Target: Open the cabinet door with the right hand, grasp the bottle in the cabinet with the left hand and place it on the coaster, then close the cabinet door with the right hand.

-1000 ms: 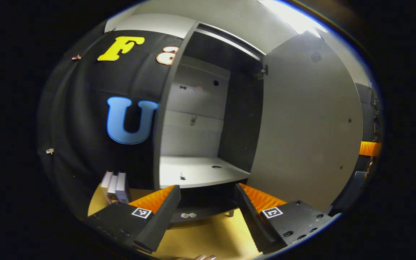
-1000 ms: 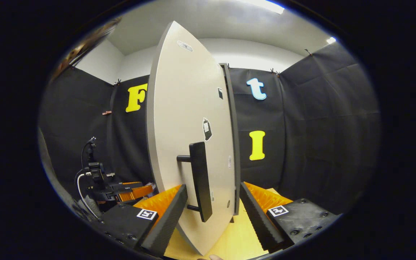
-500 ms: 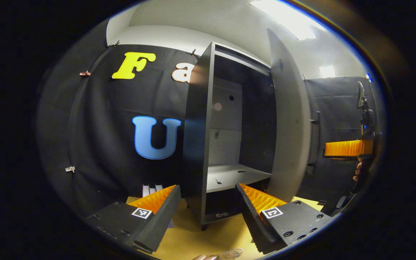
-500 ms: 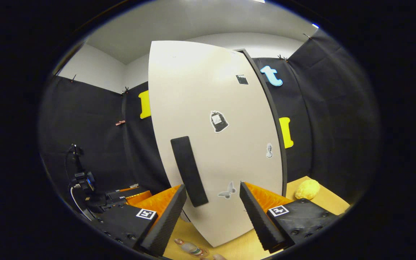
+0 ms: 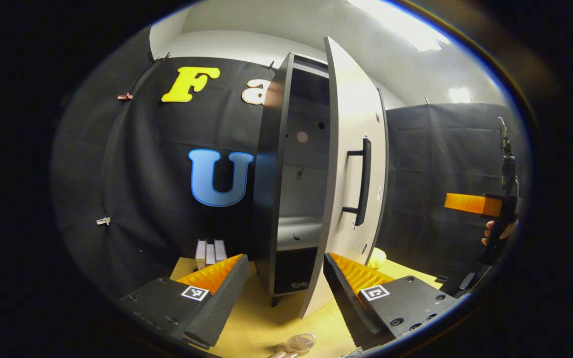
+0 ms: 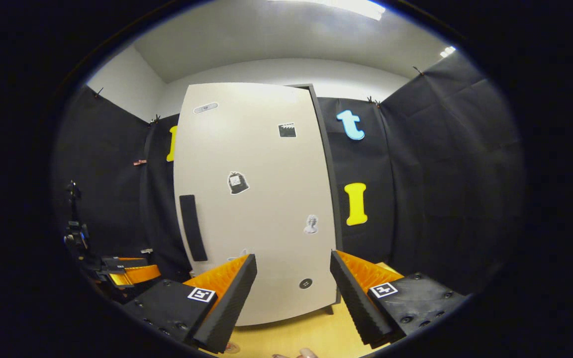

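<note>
The dark cabinet [image 5: 266, 199] stands on the yellow table, its pale door [image 5: 351, 149] only narrowly ajar, so a strip of the inner shelf still shows. The door's front [image 6: 256, 199] faces me in the right gripper view, with its dark bar handle [image 6: 192, 228] at the left. My right gripper [image 6: 291, 288] is open, back from the door and touching nothing. My left gripper [image 5: 286, 298] is open and empty, in front of the cabinet. The top of a clear bottle [image 5: 299, 342] shows on the table just below the left gripper. Whether it stands on a coaster is hidden.
Small white boxes [image 5: 210, 251] stand to the left of the cabinet, and a yellow lump [image 5: 377, 256] lies to its right. The right gripper [image 5: 470, 204], held by a hand [image 5: 490, 233], shows far right. The left gripper [image 6: 127, 273] shows low left.
The door has swung from wide open to nearly shut. My right gripper has come off the handle and backed away. The left gripper has drawn back from the cabinet opening.
</note>
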`<state>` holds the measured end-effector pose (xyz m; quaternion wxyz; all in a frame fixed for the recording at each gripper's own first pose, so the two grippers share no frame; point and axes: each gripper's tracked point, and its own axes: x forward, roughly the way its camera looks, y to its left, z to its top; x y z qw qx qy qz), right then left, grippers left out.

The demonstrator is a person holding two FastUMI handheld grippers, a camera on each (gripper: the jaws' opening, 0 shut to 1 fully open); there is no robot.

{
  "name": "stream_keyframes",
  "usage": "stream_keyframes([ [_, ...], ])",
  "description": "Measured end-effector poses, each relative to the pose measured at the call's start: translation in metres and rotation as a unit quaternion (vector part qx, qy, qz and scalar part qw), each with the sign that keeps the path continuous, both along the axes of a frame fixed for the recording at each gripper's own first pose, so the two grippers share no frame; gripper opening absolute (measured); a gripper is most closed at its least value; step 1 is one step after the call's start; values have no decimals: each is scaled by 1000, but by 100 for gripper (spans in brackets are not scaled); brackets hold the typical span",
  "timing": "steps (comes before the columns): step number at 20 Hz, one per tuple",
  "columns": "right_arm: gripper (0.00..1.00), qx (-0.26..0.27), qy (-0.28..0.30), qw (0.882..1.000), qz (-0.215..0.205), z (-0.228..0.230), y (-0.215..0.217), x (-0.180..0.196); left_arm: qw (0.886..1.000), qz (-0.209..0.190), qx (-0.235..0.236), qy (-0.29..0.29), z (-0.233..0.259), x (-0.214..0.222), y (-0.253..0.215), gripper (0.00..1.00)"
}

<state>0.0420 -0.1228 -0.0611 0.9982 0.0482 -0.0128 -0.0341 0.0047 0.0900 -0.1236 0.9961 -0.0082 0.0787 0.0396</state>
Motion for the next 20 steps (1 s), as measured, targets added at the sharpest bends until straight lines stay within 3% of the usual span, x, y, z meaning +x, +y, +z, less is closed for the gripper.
stream_keyframes([
  [4, 97, -39, -5, 999, 33, -6, -41, 1, 997, 68, -9, -25, 6, -4, -56, 92],
  [8, 97, -10, -4, 996, 91, -7, -62, -2, 995, 98, 2, -29, 3, -3, -116, 95],
  [13, 97, -10, 2, 995, 100, -7, -74, -10, 997, 67, 4, -31, 10, 3, -170, 95],
  [17, 96, -28, -7, 995, 96, -2, -62, -20, 998, 40, 5, -44, 27, 6, -177, 95],
  [18, 100, -32, -11, 995, 94, 0, -59, -23, 998, 38, 1, -44, 27, 6, -176, 95],
  [20, 96, -32, -14, 995, 91, 0, -55, -25, 998, 29, -1, -47, 31, 5, -175, 95],
])
